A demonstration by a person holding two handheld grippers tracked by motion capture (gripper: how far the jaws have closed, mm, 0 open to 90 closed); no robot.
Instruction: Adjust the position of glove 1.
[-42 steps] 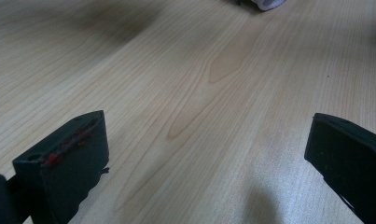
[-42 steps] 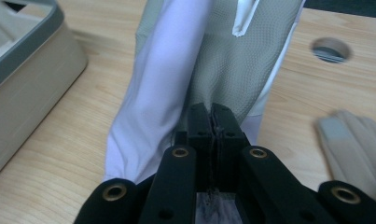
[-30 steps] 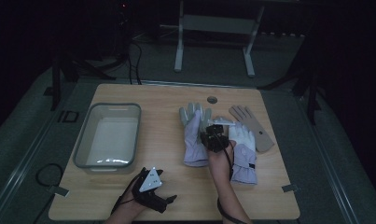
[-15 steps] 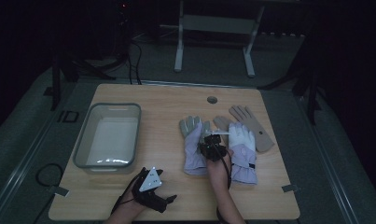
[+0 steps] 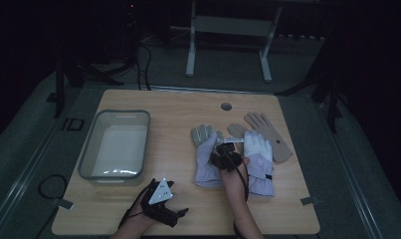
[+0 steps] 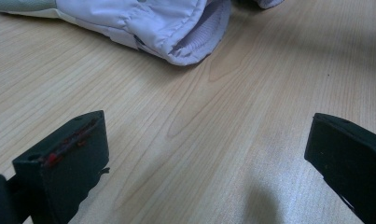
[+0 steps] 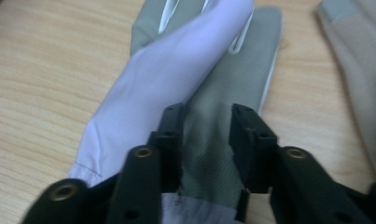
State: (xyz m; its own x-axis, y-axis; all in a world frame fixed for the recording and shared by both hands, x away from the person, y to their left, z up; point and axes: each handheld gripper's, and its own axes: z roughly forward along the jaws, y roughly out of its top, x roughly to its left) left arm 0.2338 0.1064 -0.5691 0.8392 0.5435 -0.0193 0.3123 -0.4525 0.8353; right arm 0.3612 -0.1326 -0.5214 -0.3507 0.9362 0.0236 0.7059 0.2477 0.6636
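A lavender glove with a grey palm (image 5: 206,158) lies in the middle of the wooden table (image 5: 178,109). My right gripper (image 5: 227,155) hovers over its right side. In the right gripper view its jaws (image 7: 206,116) have just been opening and now stand apart over the grey fabric (image 7: 232,79), no longer pinching it. A second lavender and white glove (image 5: 259,160) lies just to the right, over a tan glove (image 5: 268,133). My left gripper (image 5: 160,203) rests near the table's front edge, its jaws (image 6: 204,158) wide open on bare wood, with a glove cuff (image 6: 176,28) ahead.
A grey plastic bin (image 5: 88,155) stands on the left part of the table. A round hole (image 5: 226,106) sits near the far edge. Bare wood lies between the bin and the gloves. A metal stand (image 5: 228,30) is on the floor beyond.
The right gripper has drawn slightly toward the person, pulling the left glove with it, and its jaws have parted. The left gripper has stayed put.
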